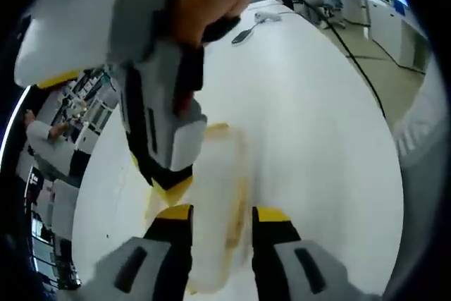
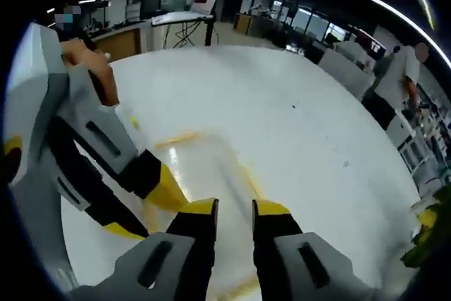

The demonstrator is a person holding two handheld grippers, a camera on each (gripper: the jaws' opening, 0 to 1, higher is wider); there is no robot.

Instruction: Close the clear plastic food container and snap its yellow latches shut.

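The clear plastic container [image 1: 220, 195] with yellow trim lies on the white table, blurred, running lengthwise between the jaws of my left gripper [image 1: 223, 213]; both yellow-tipped jaws touch its sides. My right gripper [image 1: 173, 187] comes down from the upper left, held by a hand, its tip on the container's left edge. In the right gripper view the container [image 2: 208, 163] lies just ahead of my right gripper [image 2: 235, 208], whose jaws stand a narrow gap apart with nothing seen between them. The left gripper [image 2: 146, 211] reaches in from the left, its tips at the container's left edge.
The white table [image 1: 317, 118] spreads wide around the container. A dark tool [image 1: 243, 34] and a small white item [image 1: 268, 15] lie at its far edge, near cables [image 1: 345, 40]. Desks and a seated person [image 1: 42, 132] are beyond. A standing person [image 2: 407, 79] is off the table's far right.
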